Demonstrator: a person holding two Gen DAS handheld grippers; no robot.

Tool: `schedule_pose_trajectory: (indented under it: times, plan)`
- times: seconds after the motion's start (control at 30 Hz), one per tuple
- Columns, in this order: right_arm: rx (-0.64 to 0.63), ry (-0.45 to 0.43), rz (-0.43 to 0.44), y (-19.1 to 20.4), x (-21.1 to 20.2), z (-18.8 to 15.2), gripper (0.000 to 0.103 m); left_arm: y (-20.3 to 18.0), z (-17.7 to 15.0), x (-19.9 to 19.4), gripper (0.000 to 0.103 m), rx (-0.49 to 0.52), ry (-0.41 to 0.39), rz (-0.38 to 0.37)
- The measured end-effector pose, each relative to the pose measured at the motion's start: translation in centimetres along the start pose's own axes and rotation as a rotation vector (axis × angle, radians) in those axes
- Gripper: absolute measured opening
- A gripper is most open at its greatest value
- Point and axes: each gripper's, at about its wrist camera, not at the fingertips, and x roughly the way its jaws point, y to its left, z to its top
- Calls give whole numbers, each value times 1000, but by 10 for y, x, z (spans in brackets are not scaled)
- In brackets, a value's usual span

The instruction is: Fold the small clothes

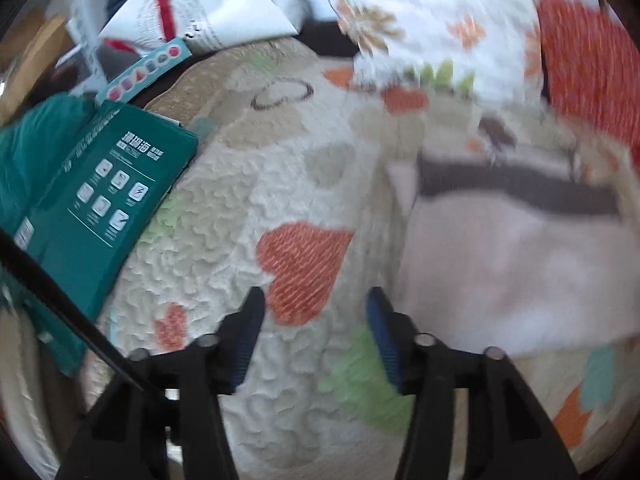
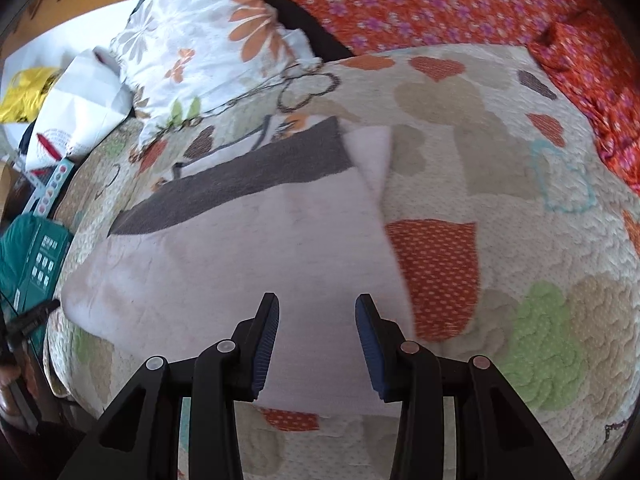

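Observation:
A pale pink garment (image 2: 248,248) with a dark grey band (image 2: 240,176) lies flat on the heart-patterned quilt (image 2: 500,152). My right gripper (image 2: 317,300) is open and empty, hovering over the garment's near part. In the left wrist view the same garment (image 1: 500,264) lies to the right, blurred, with its grey band (image 1: 512,188) at the far side. My left gripper (image 1: 316,292) is open and empty above the quilt (image 1: 224,208), just left of the garment's edge.
A green box (image 1: 92,192) lies at the quilt's left edge, also in the right wrist view (image 2: 36,256). A flowered pillow (image 2: 208,44) and a white bag (image 2: 80,108) sit at the far left. An orange flowered cover (image 2: 440,0) lies beyond the quilt.

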Motion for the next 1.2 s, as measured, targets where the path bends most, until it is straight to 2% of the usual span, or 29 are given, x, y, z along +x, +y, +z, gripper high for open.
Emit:
schedule_pose_trajectory:
  times: [0.1,0.3,0.43,0.57,0.73,0.9,1.07,1.2]
  plan:
    - [-42,-3,-2,12,2,-1,43,-7,6,-8,56,-55,-54,-74]
    - [-50,10,11,16,3,-4,43,-52,4,-17,63,-6,-116,-153]
    - [-43,21,19,14,2,-3,43,-85,-7,-21,67,26,-111,-205]
    - [-32,30,22,12,-1,-4,43,-113,-30,-21,67,42,-65,-260]
    - [-21,43,43,11,-6,-2,44,-141,-57,-25,67,43,-10,-284]
    - [-19,40,53,12,-15,-3,45,-155,-73,-39,67,-40,35,-323]
    - [-3,15,88,9,-24,-3,47,-181,-81,-60,68,-34,28,-311]
    - [10,25,85,3,-9,3,47,-200,-83,-80,68,0,12,-291]
